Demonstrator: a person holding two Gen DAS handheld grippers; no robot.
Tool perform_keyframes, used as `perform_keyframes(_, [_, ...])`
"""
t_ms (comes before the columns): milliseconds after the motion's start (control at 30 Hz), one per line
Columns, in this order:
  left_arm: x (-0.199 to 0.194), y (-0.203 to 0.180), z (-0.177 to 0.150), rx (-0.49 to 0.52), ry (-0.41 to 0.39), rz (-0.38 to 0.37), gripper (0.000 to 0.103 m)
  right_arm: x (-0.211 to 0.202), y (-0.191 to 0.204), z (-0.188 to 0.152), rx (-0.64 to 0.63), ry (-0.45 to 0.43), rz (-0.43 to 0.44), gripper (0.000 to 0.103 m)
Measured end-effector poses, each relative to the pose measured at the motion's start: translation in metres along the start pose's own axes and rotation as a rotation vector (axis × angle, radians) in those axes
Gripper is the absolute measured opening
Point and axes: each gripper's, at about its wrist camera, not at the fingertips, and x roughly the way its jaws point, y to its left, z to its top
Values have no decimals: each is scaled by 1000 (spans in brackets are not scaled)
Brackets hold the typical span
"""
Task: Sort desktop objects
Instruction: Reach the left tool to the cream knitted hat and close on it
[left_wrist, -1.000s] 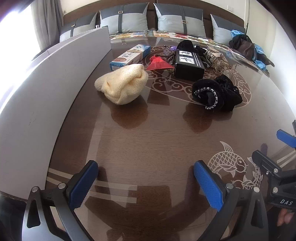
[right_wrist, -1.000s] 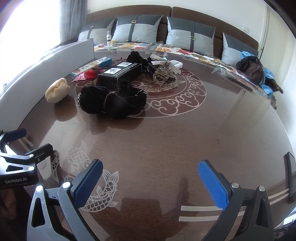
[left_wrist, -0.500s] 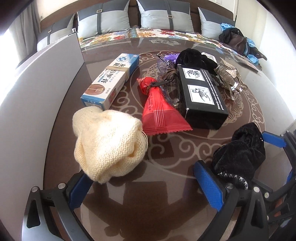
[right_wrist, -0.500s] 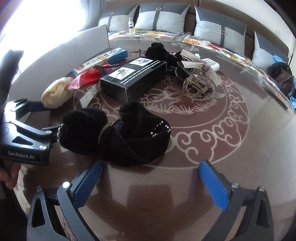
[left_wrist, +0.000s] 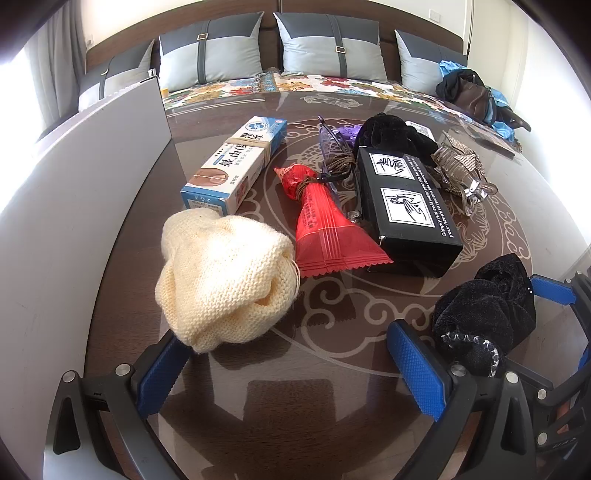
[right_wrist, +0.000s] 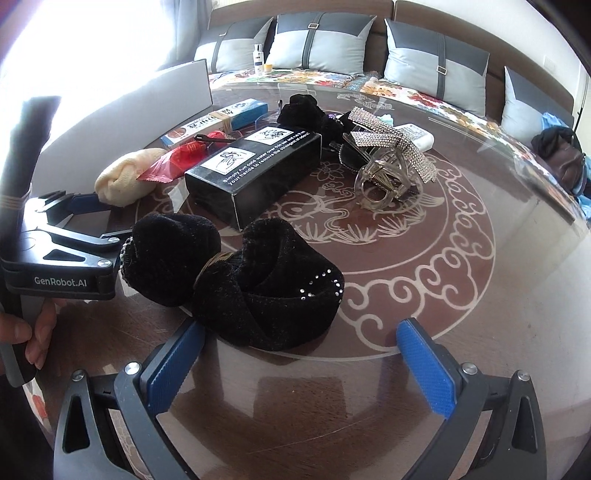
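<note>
The round glass-topped table (left_wrist: 258, 406) carries everything, and the black box (left_wrist: 406, 206) lying near its middle is the thing to steer by. On the window side of the box lies a long blue-and-white carton (left_wrist: 236, 162), and between the two a red wrapper (left_wrist: 325, 232) tied at the neck. Nearer the person than the carton sits a cream knitted hat (left_wrist: 221, 280); nearer than the box, and a little to its right, a black velvet hat (right_wrist: 236, 273) with small studs. Beyond the box rests a rhinestone hair clip (right_wrist: 388, 162). The left gripper (left_wrist: 291, 365) is spread wide and holds nothing; the cream hat lies just ahead of it, over towards its left finger (left_wrist: 162, 365), which it touches or nearly does. The right gripper (right_wrist: 299, 362) is likewise wide and empty, the black hat straight ahead, stretched crosswise to its fingers. Each arm looks set for its own hat.
</note>
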Motion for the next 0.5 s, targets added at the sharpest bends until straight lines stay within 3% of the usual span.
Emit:
perform_keyframes(233, [-2, 0, -2, -4, 1, 7, 103, 0, 0, 0, 0, 0, 0, 103])
perform_keyframes(433, [-26, 1, -32, 16, 28, -5, 103, 1, -1, 0, -1, 0, 0, 103])
perform_keyframes(500, [-35, 7, -38, -19, 47, -1, 103, 1, -1, 1, -1, 0, 0, 103])
